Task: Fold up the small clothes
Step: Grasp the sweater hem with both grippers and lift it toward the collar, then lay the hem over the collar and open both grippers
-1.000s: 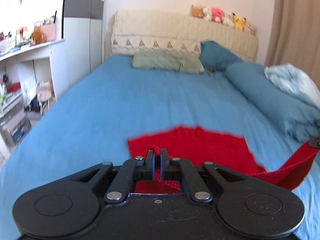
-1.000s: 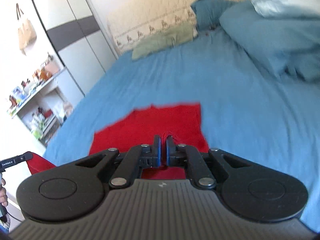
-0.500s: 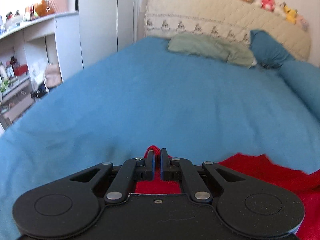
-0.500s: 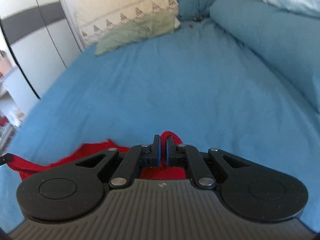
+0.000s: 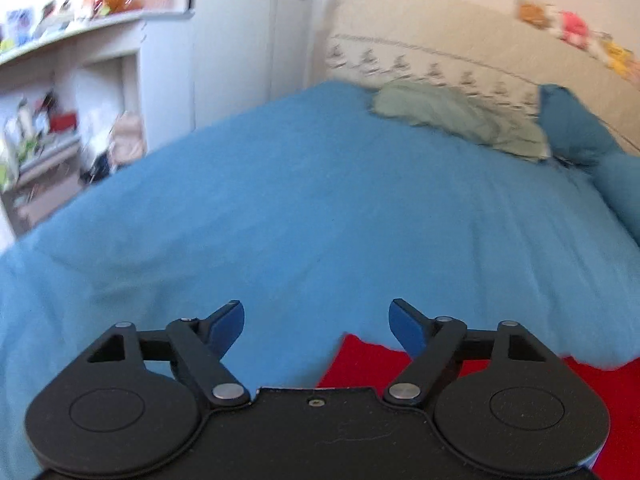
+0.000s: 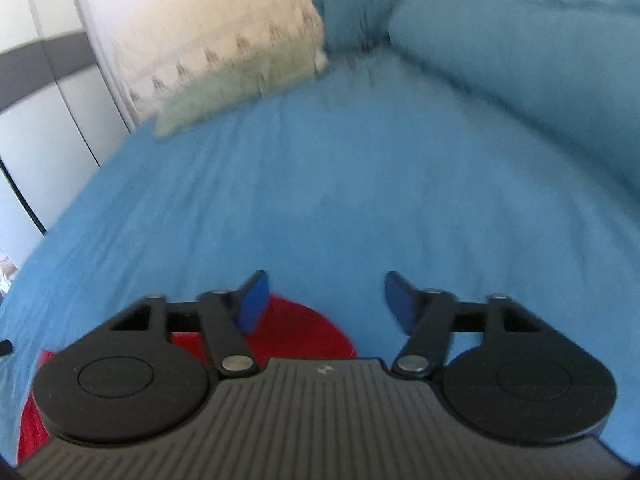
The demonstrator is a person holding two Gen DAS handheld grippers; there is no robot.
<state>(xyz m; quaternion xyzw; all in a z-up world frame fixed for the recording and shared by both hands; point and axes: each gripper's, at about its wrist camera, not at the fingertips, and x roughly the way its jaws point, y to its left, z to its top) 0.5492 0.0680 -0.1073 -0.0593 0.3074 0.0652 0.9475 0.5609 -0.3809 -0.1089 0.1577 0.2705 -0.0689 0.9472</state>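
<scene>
Lying beneath both grippers' spread, empty fingers (image 5: 406, 326): red garment (image 5: 360, 364) on bed (image 5: 320, 208).

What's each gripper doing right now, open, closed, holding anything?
Left gripper: open, holding nothing; the red cloth lies below it.
Right gripper: open, holding nothing; the cloth lies below it.

Both grippers were pinching the red cloth (image 5: 362, 364) before. Now the left gripper (image 5: 318, 322) and the right gripper (image 6: 322, 298) have spread wide, and the cloth lies released on the blue bed (image 5: 320, 208), near them.
</scene>
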